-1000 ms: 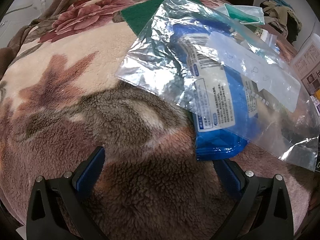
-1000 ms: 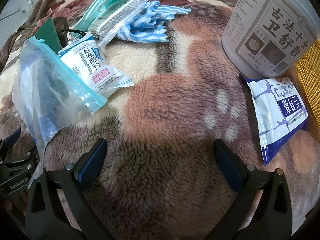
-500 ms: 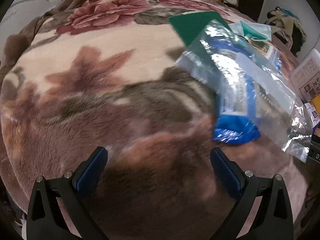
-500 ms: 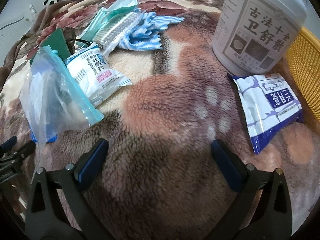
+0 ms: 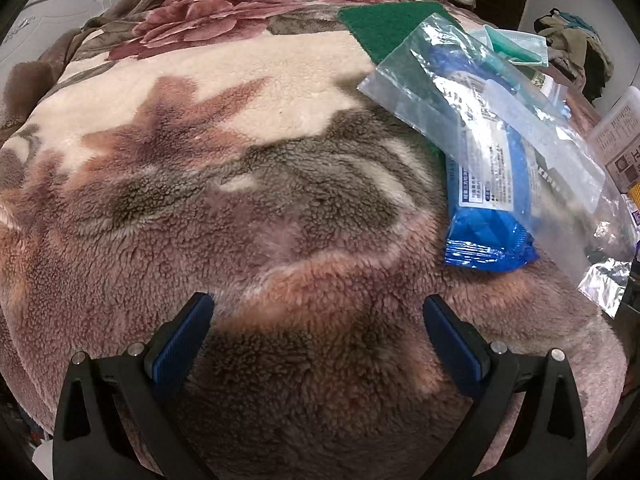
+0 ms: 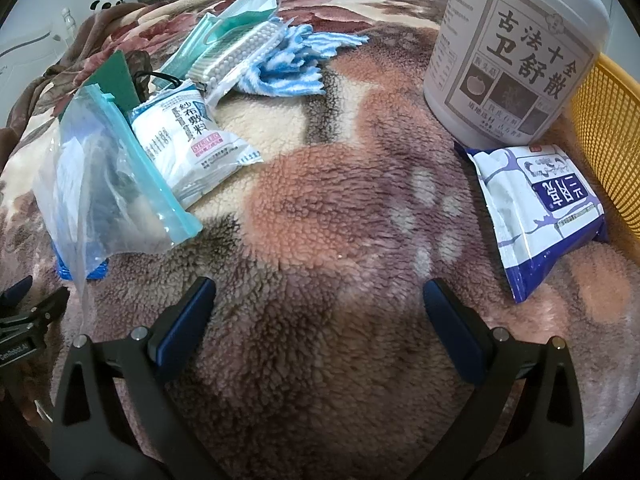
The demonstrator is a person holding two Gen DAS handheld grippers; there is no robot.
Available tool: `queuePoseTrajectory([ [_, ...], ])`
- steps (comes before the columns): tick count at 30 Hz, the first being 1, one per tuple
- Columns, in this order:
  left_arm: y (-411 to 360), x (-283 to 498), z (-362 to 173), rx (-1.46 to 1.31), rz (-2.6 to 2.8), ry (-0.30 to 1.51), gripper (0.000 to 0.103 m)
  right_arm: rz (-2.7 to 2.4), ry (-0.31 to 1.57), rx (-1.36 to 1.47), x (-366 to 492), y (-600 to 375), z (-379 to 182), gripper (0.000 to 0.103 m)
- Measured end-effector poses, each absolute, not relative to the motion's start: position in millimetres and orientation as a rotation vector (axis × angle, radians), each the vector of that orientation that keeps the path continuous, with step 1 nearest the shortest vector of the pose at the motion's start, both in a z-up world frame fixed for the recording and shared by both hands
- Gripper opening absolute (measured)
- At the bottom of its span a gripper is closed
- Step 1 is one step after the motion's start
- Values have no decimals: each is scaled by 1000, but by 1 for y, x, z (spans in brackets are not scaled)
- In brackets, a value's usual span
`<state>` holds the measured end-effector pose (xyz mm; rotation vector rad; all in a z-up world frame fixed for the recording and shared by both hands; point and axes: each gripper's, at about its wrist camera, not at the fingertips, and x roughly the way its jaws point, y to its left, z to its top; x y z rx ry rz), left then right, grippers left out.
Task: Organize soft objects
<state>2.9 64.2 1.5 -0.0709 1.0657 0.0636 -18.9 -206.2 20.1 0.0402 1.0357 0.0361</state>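
Soft items lie on a flowered fleece blanket. A clear zip bag lies over a blue wipes pack and a green scouring pad, right of my left gripper, which is open and empty. In the right wrist view the zip bag sits at left beside a white gauze packet, a cotton swab pack, face masks and a blue striped cloth. A white and blue tissue pack lies at right. My right gripper is open and empty.
A large white tub with printed label stands at the back right, next to a yellow mesh basket. The left gripper's body shows at the left edge of the right wrist view. Clothes are piled beyond the bed.
My left gripper has pulled back and turned left, so the zip bag and wipes pack now sit further right. The right gripper has drawn back slightly. Both stay open.
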Motion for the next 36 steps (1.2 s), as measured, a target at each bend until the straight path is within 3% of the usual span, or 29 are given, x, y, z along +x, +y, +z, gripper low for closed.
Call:
queuePoseTrajectory([
  [36,50,-8,-1,-60,64,1062,103,32,1018,33,-24,-205,21,103],
])
